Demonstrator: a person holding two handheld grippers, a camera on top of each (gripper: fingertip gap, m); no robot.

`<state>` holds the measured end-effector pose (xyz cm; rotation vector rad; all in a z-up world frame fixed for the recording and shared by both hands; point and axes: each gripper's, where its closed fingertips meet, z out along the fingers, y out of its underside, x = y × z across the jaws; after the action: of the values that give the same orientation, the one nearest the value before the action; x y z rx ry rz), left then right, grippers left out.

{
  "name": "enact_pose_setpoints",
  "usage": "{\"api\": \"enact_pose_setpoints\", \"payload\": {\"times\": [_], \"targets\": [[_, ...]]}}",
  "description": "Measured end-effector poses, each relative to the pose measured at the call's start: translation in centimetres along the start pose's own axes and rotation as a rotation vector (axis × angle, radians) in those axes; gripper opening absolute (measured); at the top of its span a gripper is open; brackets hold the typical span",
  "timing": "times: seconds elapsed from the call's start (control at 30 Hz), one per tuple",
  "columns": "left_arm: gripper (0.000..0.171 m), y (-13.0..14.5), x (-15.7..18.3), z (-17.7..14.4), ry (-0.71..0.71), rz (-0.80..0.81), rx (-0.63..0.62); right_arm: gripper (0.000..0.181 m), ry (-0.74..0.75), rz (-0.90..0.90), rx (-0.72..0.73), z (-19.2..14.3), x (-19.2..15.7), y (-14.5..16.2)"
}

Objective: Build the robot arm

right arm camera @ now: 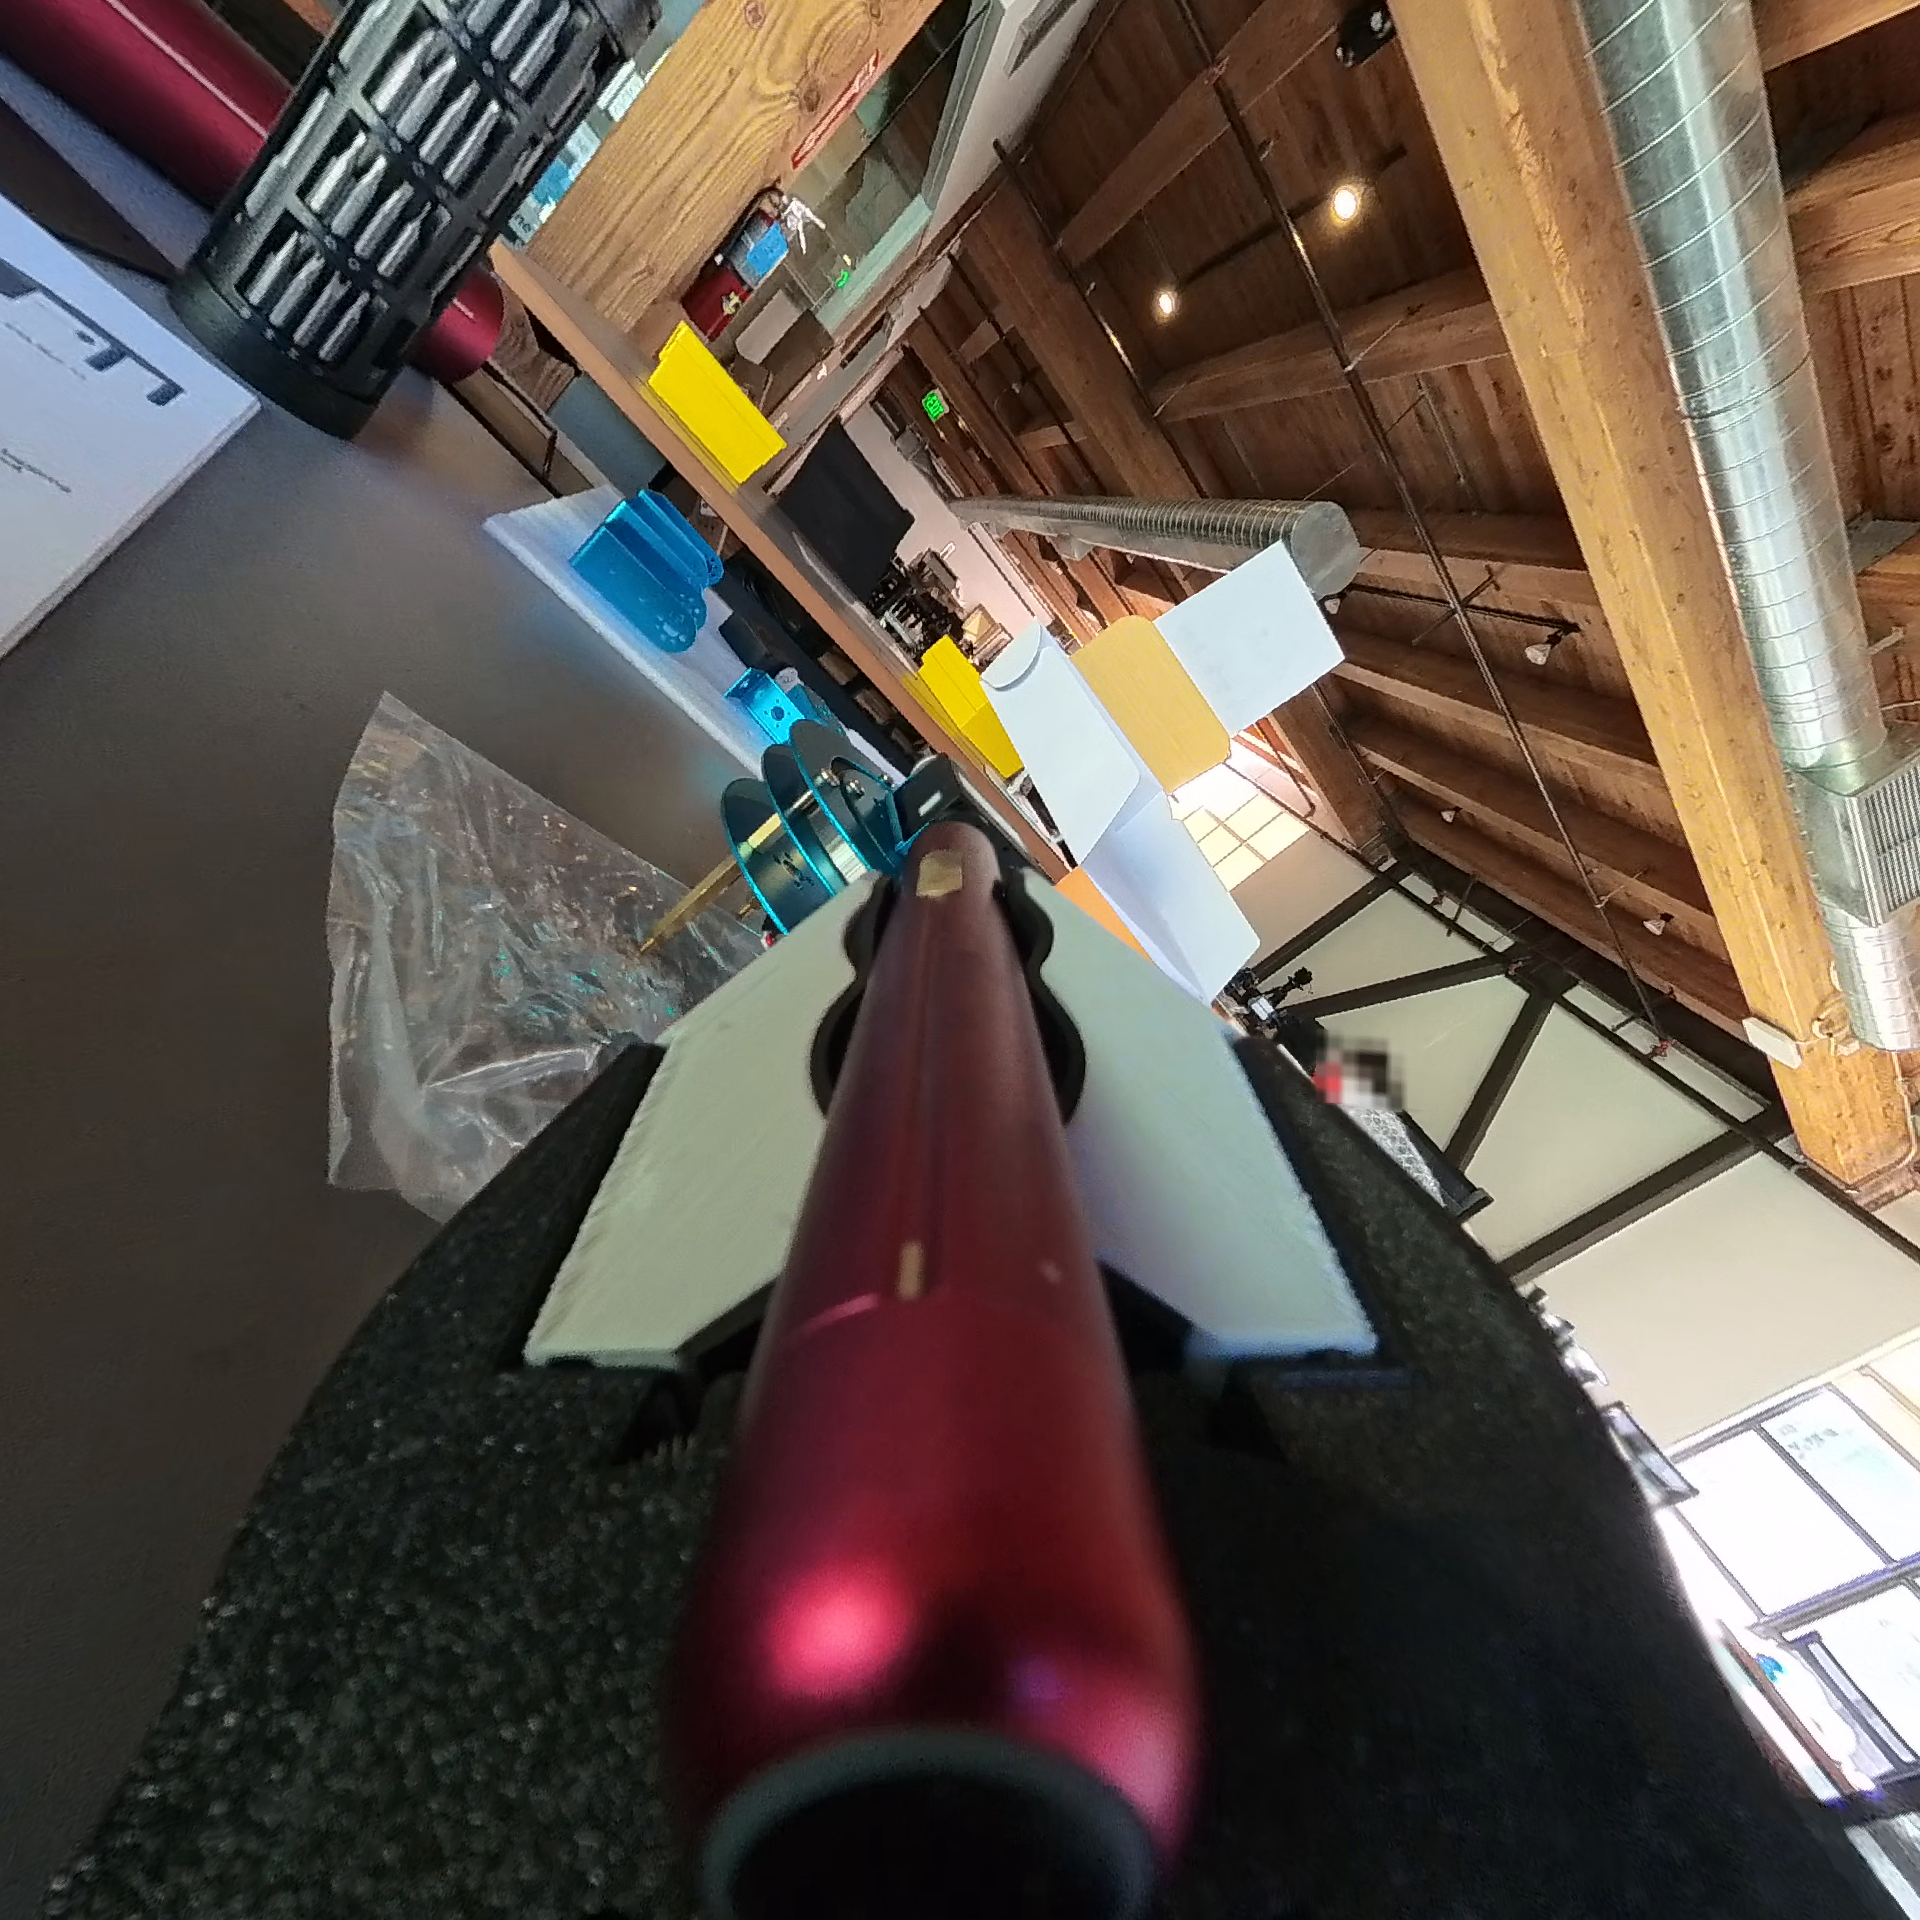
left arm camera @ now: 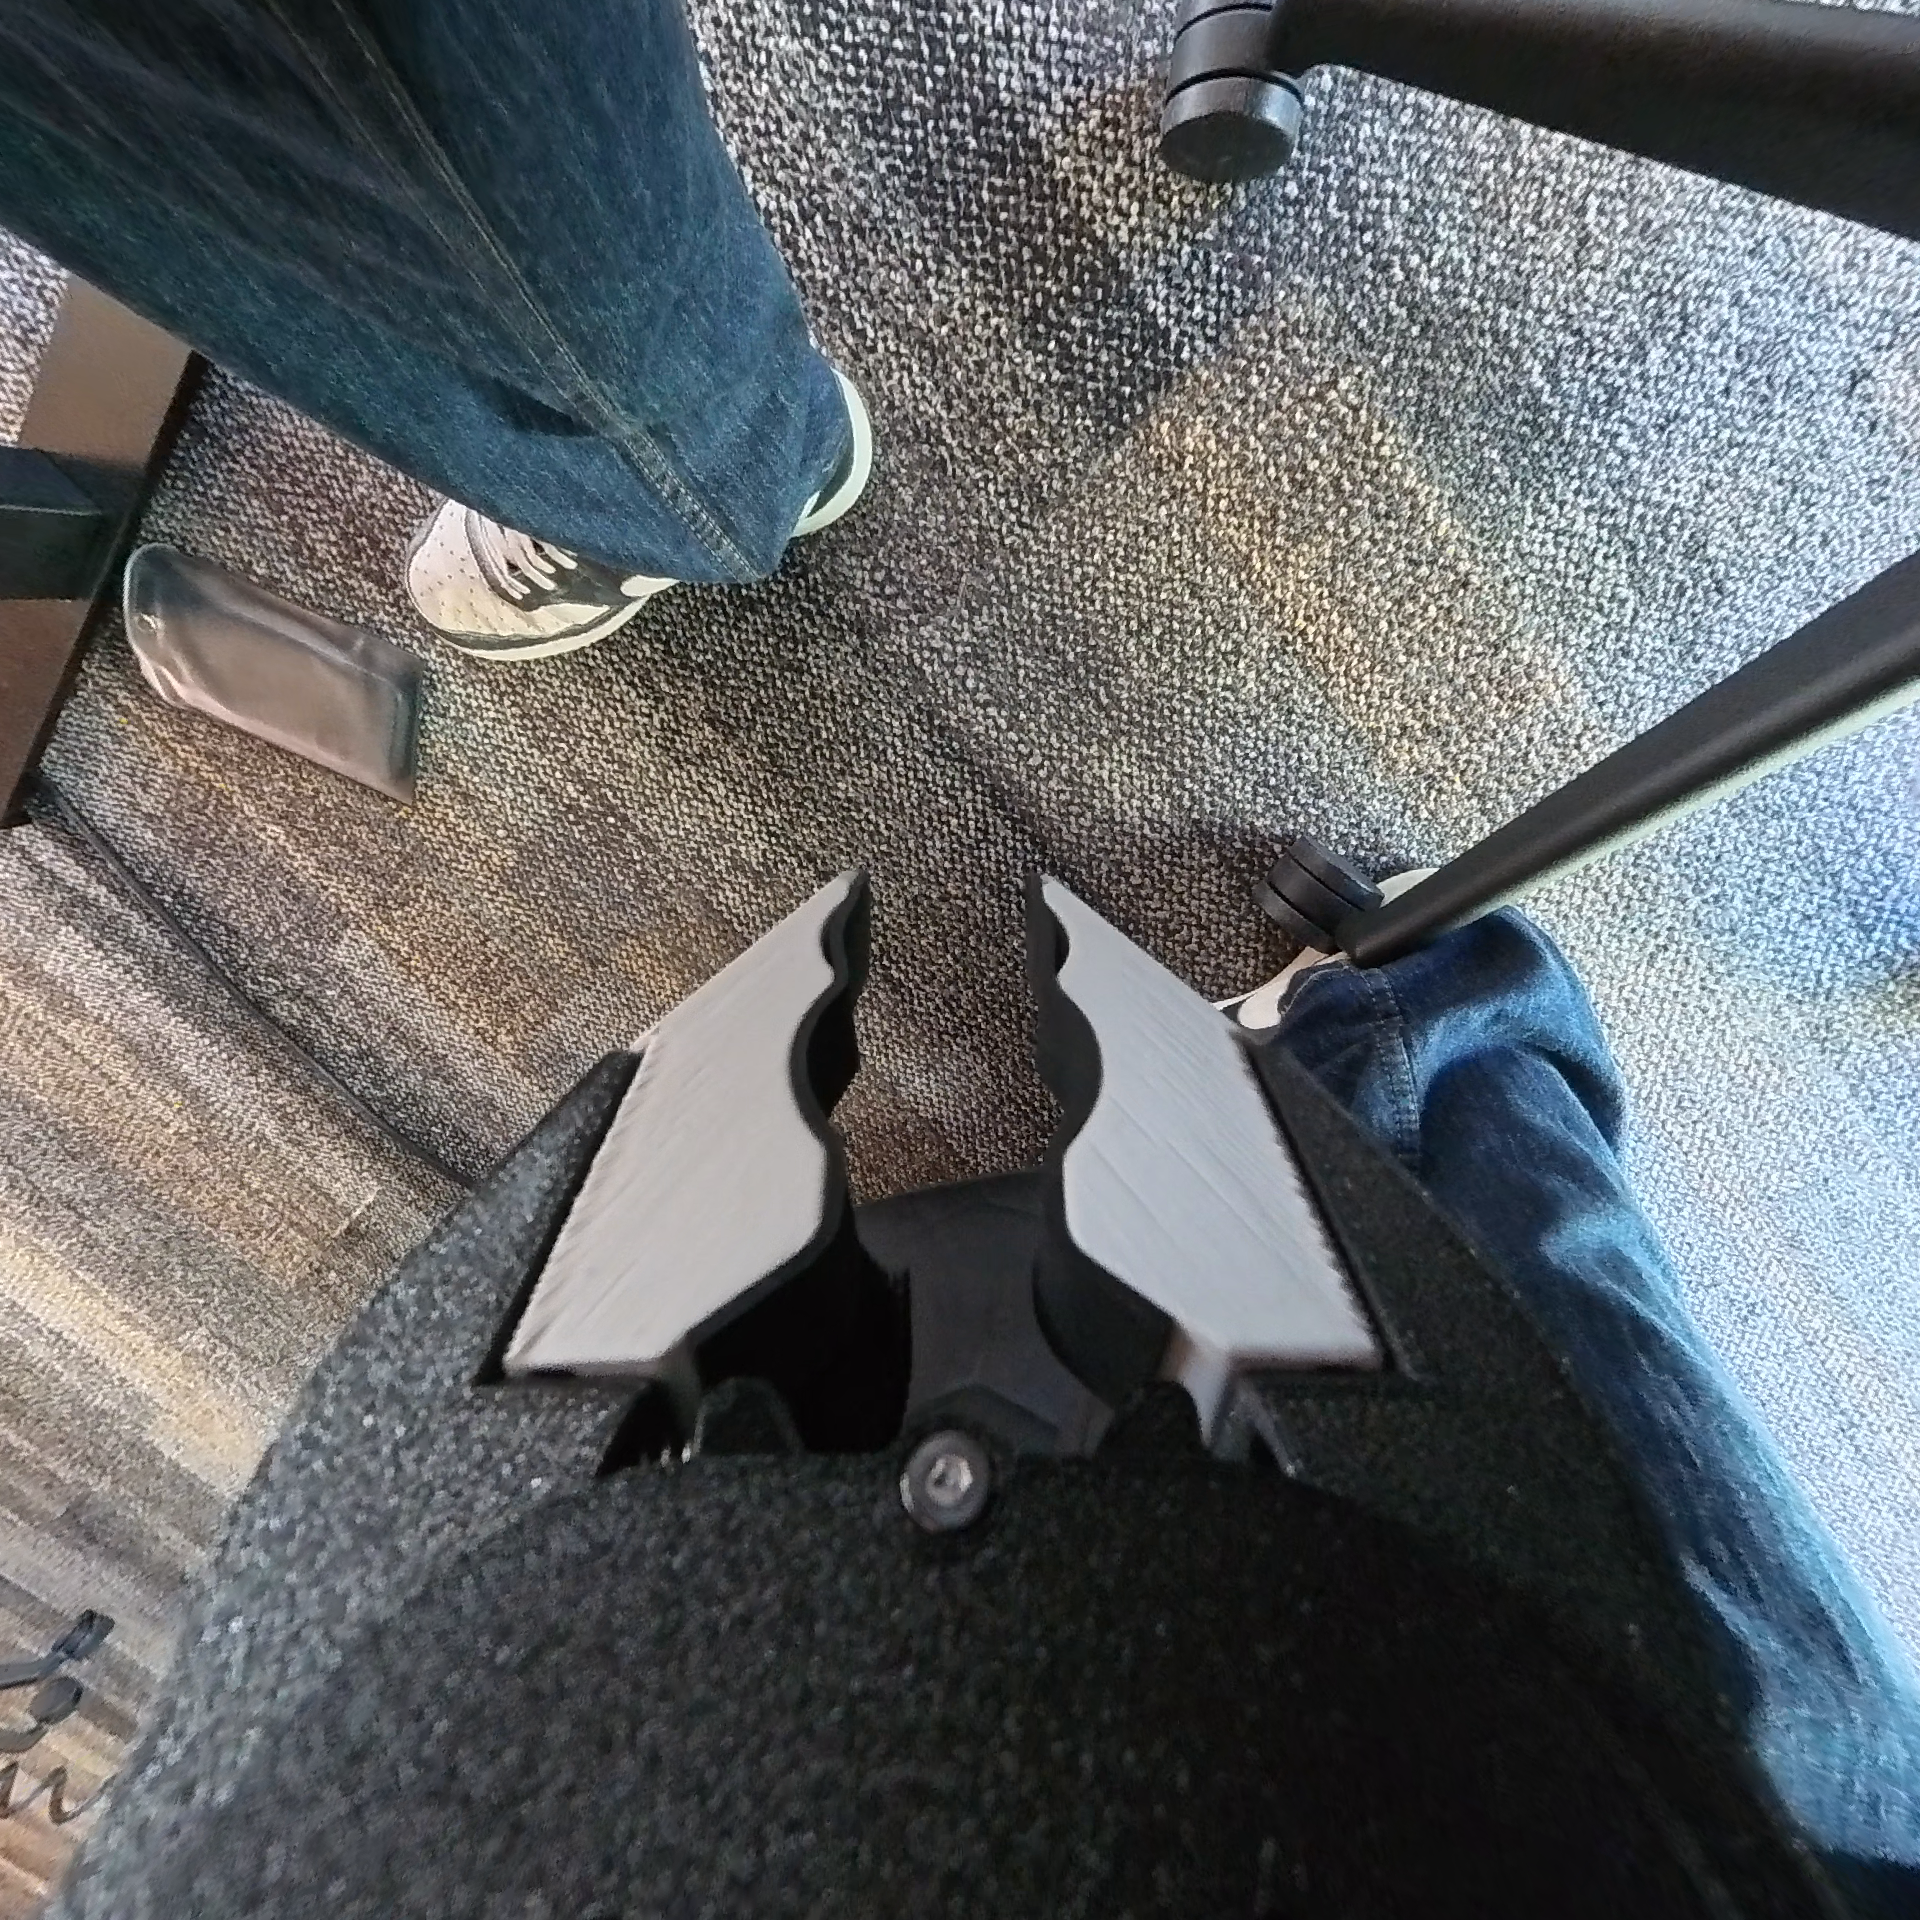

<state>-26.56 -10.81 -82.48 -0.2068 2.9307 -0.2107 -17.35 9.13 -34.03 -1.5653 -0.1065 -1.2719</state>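
Lying lengthwise along the right gripper [right arm camera: 951, 883], a red metal handle [right arm camera: 925, 1351] is being clamped between its closed-in fingers, while the left gripper [left arm camera: 948, 894] is being held parted and empty over grey carpet [left arm camera: 1195, 540].

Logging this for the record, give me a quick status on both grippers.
Left gripper open, empty, over carpet. Right gripper shut on red tool handle. Plastic bag, blue parts on table ahead.
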Motion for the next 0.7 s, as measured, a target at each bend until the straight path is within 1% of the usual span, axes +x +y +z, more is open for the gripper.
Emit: {"api": "enact_pose_setpoints", "payload": {"times": [0.17,0.3,0.37,0.4,0.47,0.53,0.63,0.7], "targets": [[0.029,-0.6,-1.0,-0.5,-0.010,-0.010,0.031,0.019,0.004,0.002,0.005,0.0,0.1,-0.1],[0.029,0.0,-2.5,-1.4,-0.015,-0.059,0.082,0.020,0.015,-0.001,-0.003,0.0,0.2,-0.2],[0.028,1.1,-3.0,-1.4,0.002,-0.090,0.113,0.020,0.014,-0.013,-0.010,0.1,0.1,-0.2],[0.029,2.1,-3.2,-1.1,0.009,-0.104,0.107,0.020,0.008,-0.026,-0.015,0.2,-0.1,-0.2],[0.028,4.6,-4.0,-0.3,0.000,-0.131,0.059,0.020,0.005,-0.054,-0.016,0.2,-0.4,-0.2],[0.028,6.3,-4.2,0.3,0.011,-0.159,0.035,0.020,0.006,-0.056,-0.012,0.2,-0.4,-0.4],[0.028,7.7,-3.9,0.4,0.019,-0.187,0.024,0.020,0.001,-0.040,-0.012,0.2,-0.4,-0.3],[0.029,8.1,-3.8,0.2,0.016,-0.213,0.033,0.020,-0.003,-0.043,-0.022,0.3,-0.5,-0.1]]}}
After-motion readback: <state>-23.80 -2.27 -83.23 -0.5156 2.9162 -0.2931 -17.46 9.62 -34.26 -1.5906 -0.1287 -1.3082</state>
